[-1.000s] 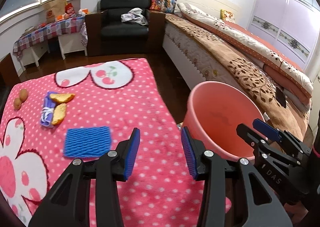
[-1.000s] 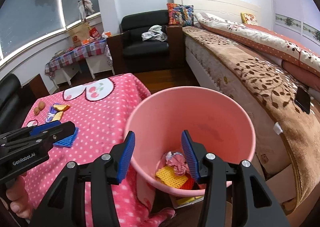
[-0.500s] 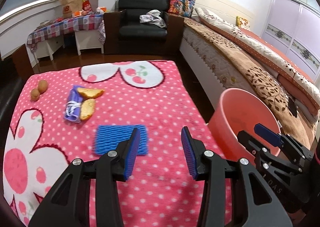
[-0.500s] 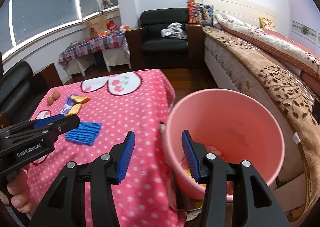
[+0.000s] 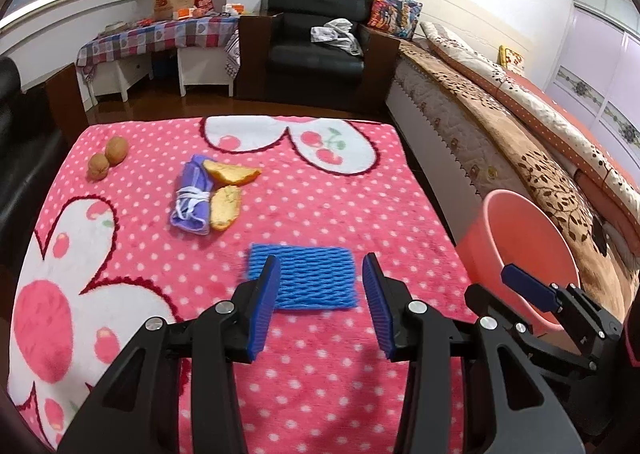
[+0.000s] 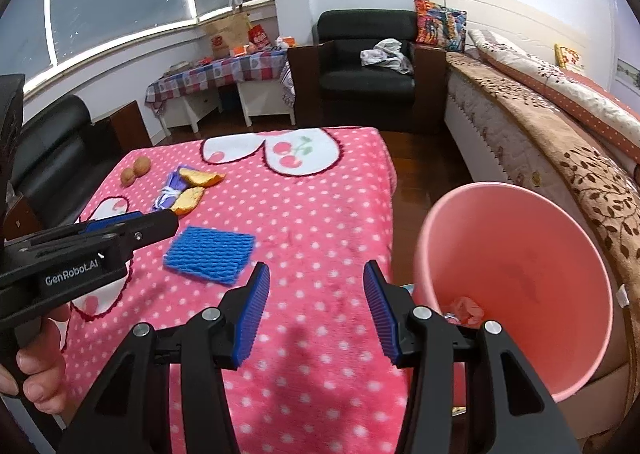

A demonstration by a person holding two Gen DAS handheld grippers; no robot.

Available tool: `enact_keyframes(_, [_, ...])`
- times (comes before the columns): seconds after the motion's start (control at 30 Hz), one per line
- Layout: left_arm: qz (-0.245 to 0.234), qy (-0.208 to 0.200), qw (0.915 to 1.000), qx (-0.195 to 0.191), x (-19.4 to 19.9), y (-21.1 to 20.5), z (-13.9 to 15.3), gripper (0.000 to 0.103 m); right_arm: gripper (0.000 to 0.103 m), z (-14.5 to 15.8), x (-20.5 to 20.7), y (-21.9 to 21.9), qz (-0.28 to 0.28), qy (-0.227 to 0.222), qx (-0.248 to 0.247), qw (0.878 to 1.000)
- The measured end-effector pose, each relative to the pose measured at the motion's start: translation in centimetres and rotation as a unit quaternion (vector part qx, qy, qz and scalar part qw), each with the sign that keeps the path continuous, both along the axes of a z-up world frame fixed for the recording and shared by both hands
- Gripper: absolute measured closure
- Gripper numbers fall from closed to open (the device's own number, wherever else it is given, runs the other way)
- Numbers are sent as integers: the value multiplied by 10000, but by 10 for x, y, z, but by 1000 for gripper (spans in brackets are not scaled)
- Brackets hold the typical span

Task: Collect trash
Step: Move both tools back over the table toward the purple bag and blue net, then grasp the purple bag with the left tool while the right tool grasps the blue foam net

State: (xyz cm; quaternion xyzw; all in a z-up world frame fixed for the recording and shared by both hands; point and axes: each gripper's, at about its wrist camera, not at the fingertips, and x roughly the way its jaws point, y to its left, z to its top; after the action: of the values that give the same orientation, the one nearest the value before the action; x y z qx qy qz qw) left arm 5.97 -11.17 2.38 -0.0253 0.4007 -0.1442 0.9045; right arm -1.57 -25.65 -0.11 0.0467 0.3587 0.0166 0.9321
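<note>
Leftmost, two small brown round fruits sit touching each other near the far left edge of the bench, which is covered by a pink polka-dot blanket with cherry hearts. Just right of them lies a purple cloth bundle tied with white string, and two orange peel pieces touch its right side. Nearer and further right, a flat blue foam net lies alone on the blanket, well apart from the peels; in the left wrist view it shows in the gap between the pads of the left claw, which is spread with nothing between its fingers and hangs above the blanket, short of the net. From the right wrist view the left claw reaches in from the left edge, a hand gripping its handle. The right claw is likewise spread and empty, over bare blanket to the right of the net. Right of the bench, just beside its edge, stands a pink bucket on the floor, with crumpled pinkish trash in its bottom. Beyond it, a bed with a brown leaf-patterned cover runs along the right side
</note>
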Motion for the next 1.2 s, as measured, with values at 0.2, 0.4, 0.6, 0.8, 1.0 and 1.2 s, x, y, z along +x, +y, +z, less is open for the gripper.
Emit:
enact_keyframes(0.2, [134, 71, 9999, -30, 7, 13, -7, 60, 55, -7, 8, 14, 165, 78, 25, 9998])
enact_keyframes(0.4, [255, 197, 9995, -49, 14, 25, -15, 60, 54, -13, 18, 29, 348, 157, 16, 9993])
enact_keyframes(0.6, [417, 293, 9986, -123, 23, 46, -22, 60, 48, -19, 29, 41, 557, 227, 0, 9982])
enact_keyframes(0.8, [662, 244, 9973, -223, 27, 83, -25, 60, 47, -27, 44, 54, 831, 349, 33, 9959])
enact_keyframes(1.0, [878, 344, 9948, -384, 33, 113, -30, 60, 42, -35, 63, 73, 1123, 523, 147, 9922])
enact_keyframes(1.2, [938, 494, 9929, -539, 51, 119, -31, 60, 39, -43, 75, 107, 1883, 742, -139, 9792])
